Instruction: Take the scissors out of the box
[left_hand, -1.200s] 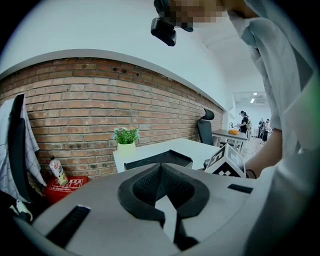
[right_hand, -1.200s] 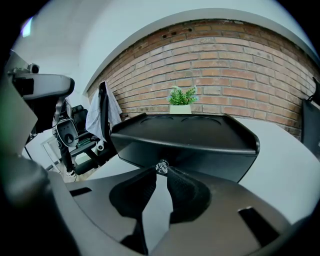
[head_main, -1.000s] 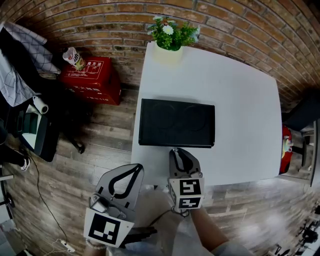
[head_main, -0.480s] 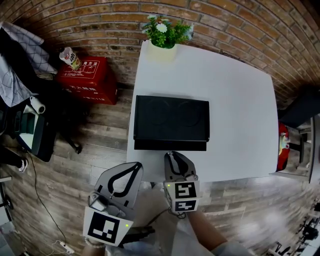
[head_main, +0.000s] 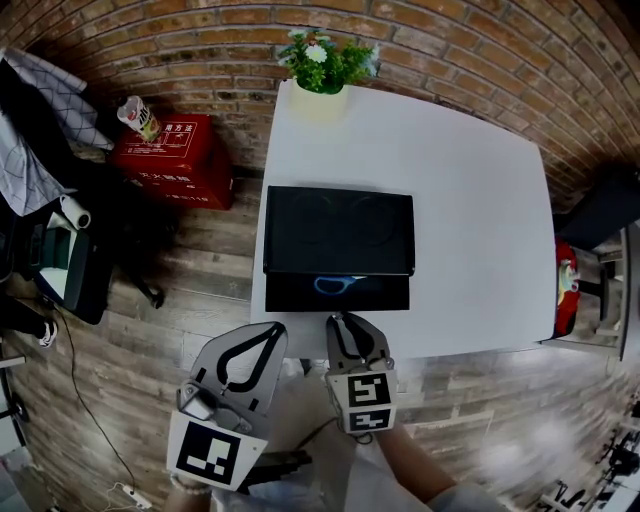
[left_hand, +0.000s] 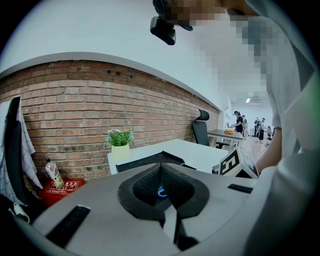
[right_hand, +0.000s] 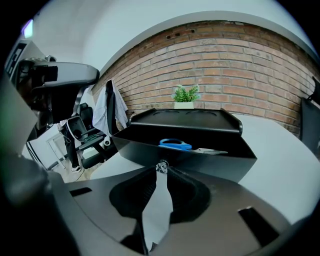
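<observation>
Scissors (head_main: 338, 284) lie in the open drawer (head_main: 388, 296); right tongs (right_hand: 161, 169) pinch its knob (right_hand: 161, 165), left tongs (left_hand: 161, 167) closed.

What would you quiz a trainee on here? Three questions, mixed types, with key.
1. True or false: the scissors lie in the pulled-out drawer of the box.
2. What is the right gripper shut on? A: the drawer's knob. B: the scissors. C: nothing.
3. Fill in: the left gripper is shut and holds ____.

Key: 1 true; 2 A; 3 nothing.
</observation>
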